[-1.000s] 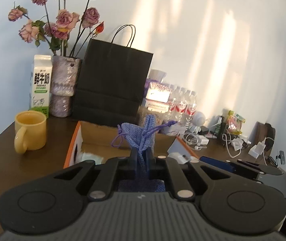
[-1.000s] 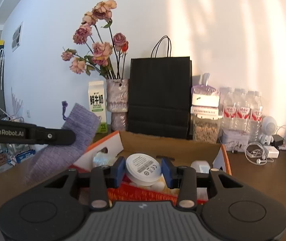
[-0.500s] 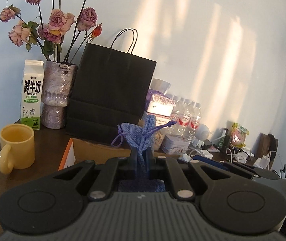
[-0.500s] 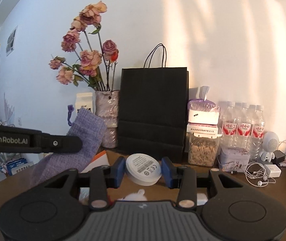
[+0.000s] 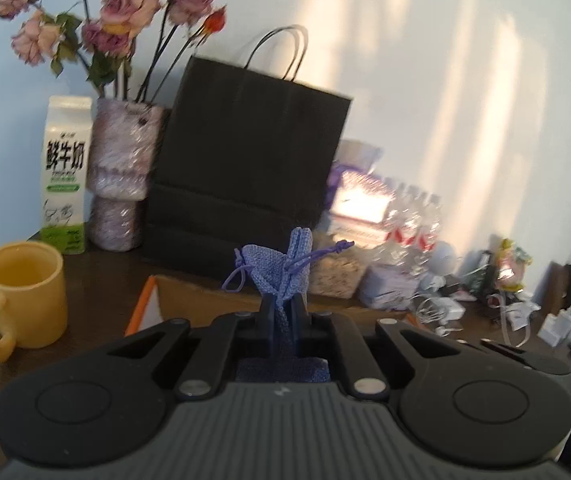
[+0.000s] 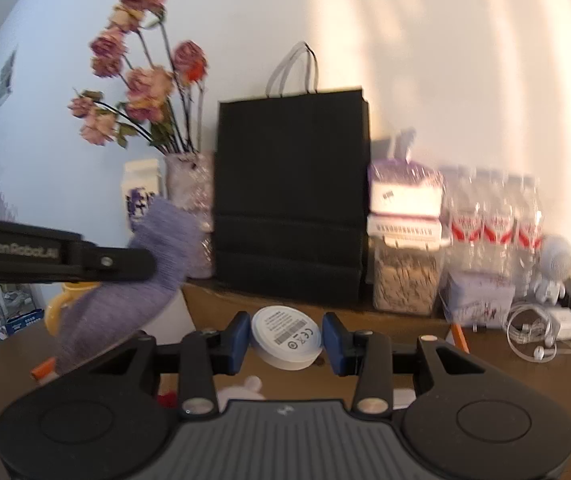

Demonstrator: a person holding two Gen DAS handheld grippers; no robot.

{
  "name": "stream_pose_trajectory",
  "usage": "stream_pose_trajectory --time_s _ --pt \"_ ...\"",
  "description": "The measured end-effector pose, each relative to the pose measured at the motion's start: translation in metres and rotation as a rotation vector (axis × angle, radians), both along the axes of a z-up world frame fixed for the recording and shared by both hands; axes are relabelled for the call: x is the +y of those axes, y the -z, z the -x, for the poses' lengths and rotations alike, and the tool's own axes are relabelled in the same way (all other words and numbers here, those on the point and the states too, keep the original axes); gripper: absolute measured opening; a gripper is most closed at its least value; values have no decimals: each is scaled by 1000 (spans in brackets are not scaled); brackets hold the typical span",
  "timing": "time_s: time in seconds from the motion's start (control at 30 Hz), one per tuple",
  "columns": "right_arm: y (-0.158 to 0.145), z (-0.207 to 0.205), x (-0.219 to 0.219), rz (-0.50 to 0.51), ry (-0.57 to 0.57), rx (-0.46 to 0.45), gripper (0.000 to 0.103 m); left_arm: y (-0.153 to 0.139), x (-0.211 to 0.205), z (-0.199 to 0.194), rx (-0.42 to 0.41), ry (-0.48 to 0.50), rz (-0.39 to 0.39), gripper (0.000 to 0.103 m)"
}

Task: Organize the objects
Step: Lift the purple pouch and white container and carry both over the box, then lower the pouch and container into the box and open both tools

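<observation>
Left gripper (image 5: 282,312) is clamped tight on a purple cloth pouch (image 5: 281,268), which stands up between its fingers with the drawstring hanging loose at the neck. Right gripper (image 6: 286,342) squeezes a round white case (image 6: 286,337) with a printed label facing up, its blue pads (image 6: 238,340) pressed on either side. Both are held above a wooden table (image 5: 101,280), over an open cardboard box (image 5: 153,300) with an orange edge. Behind the box a black paper bag (image 5: 249,168) stands against the wall. Left of the bag are a vase (image 5: 123,176) of dried roses, a milk carton (image 5: 65,172) and a yellow mug (image 5: 25,296). Right of the bag sit water bottles (image 6: 493,228) and tangled white cables (image 6: 533,332). Both views are blurred.
</observation>
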State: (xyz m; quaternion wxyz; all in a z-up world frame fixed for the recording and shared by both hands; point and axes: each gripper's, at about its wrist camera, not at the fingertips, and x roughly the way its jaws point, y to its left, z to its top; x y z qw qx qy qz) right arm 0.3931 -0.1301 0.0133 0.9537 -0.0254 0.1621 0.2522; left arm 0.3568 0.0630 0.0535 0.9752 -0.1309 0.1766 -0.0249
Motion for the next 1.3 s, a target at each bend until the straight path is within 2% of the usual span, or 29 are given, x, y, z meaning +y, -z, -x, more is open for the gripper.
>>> stream_pose_trajectory --time_s 0.17,0.43,0.5,0.6,0.63,0.67,0.7,0.73,0.77,0.83,1.3 --pt "15 -13 -5 8 26 55 38 14 -1 -10 49 6 -17 8" --pt "16 -11 -3 20 22 65 38 17 -5 -10 55 11 -34 9" --pt "17 -11 -2 24 22 68 38 18 -5 -11 58 12 -35 10" --pt "18 -11 -2 31 25 74 40 19 -6 -11 63 8 -41 20" --pt "18 -11 -1 34 26 79 48 19 -6 -11 64 3 -42 33" --pt "18 -11 0 37 31 82 56 19 -6 -11 66 -5 -43 54" --pt "18 -10 0 42 34 82 77 19 -6 -11 66 -17 -46 66" --pt "18 -10 1 44 36 81 97 18 -6 -10 61 -34 -52 89" --pt "18 -9 1 44 40 77 102 18 -6 -9 54 -55 -61 103" --pt "18 -10 2 52 47 80 103 17 -7 -7 35 -93 -80 103" --pt "21 -14 1 56 65 103 103 17 -6 -8 53 -90 -80 103"
